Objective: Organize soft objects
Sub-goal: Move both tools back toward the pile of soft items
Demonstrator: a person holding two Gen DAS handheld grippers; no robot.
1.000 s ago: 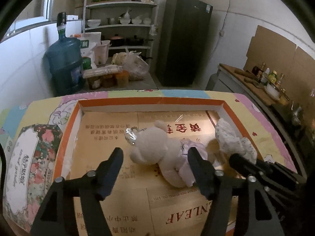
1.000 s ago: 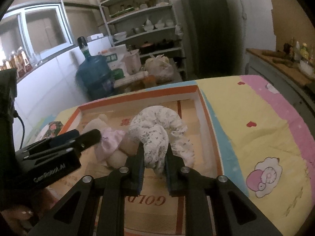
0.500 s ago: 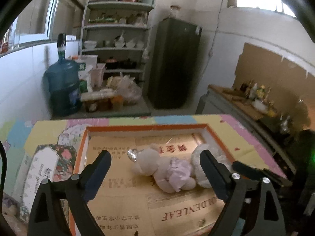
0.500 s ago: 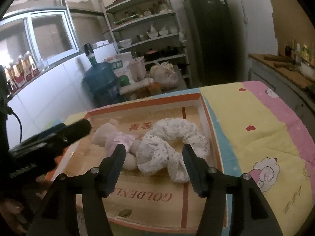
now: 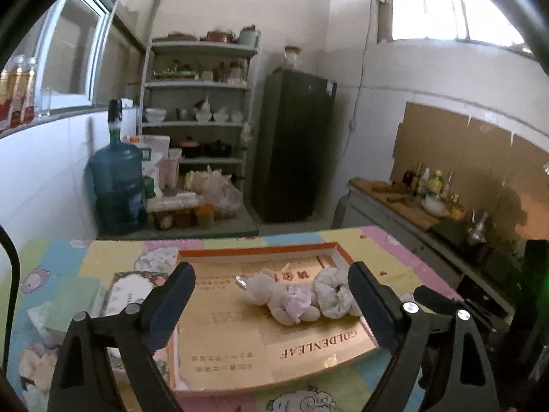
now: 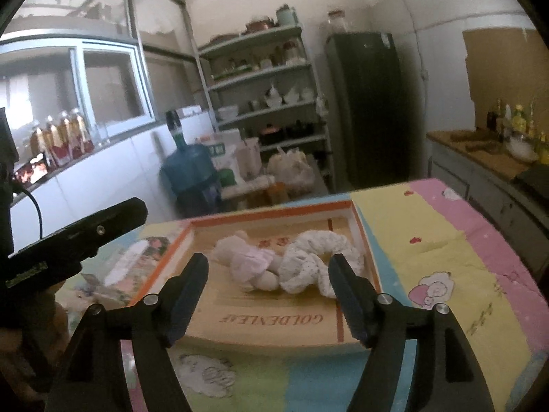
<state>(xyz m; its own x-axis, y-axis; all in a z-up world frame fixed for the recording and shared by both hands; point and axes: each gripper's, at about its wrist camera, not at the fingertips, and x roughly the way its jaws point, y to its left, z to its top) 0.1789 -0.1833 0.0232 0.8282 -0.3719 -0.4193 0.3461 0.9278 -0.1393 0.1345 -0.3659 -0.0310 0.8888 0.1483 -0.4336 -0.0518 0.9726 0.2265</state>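
A shallow cardboard box lid (image 5: 260, 252) (image 6: 274, 212) with an orange rim lies on the table. Inside it rest a beige plush bear in a pink dress (image 5: 278, 297) (image 6: 247, 257) and, touching it on the right, a white floral scrunchie (image 5: 334, 293) (image 6: 319, 257). My left gripper (image 5: 271, 286) hangs open above and short of the toys, nothing between its fingers. My right gripper (image 6: 269, 273) is also raised and back from the box, its jaws opening, with nothing held. The left gripper's body (image 6: 79, 237) shows at the left of the right wrist view.
A pastel cartoon-print cloth (image 6: 446, 240) covers the table. A floral box (image 5: 130, 292) lies left of the lid. Beyond the table stand a blue water jug (image 5: 118, 185), a shelf rack (image 5: 199, 120), a dark fridge (image 5: 295, 144) and a counter with bottles (image 5: 422, 189).
The right gripper let go of the scrunchie, which now lies in the lid. Both grippers opened wider, rose and pulled back from the box.
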